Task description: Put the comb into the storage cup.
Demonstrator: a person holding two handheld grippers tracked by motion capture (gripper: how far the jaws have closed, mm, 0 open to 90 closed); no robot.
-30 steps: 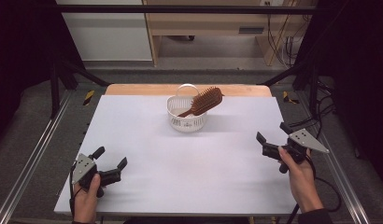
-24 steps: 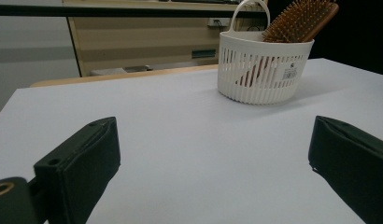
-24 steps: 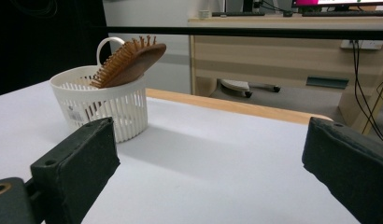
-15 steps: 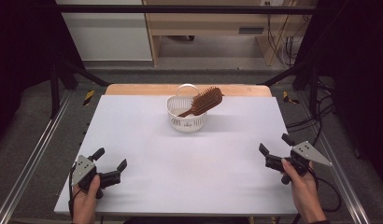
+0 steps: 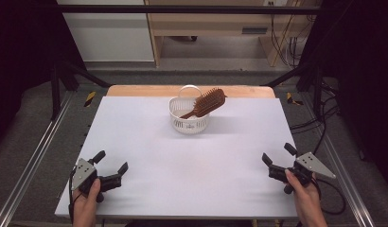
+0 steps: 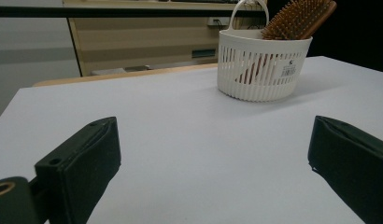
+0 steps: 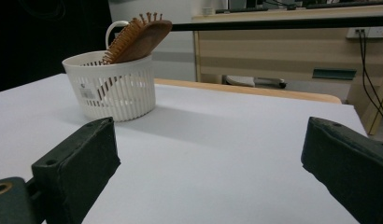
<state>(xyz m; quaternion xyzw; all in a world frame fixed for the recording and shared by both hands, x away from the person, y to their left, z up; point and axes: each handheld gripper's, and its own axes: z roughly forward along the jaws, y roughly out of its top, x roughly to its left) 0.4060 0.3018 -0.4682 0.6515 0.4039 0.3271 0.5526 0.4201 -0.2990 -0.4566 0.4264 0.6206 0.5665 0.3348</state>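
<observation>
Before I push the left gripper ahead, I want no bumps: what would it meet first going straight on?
Probably bare table first. The white basket holding the hairbrush sits right of the left gripper's line, likely missed, though depth is unclear.

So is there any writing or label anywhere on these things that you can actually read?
None can be read.
The white basket carries a small sticker with a barcode: too small and blurred to read.
The wooden hairbrush in it shows no lettering.
</observation>
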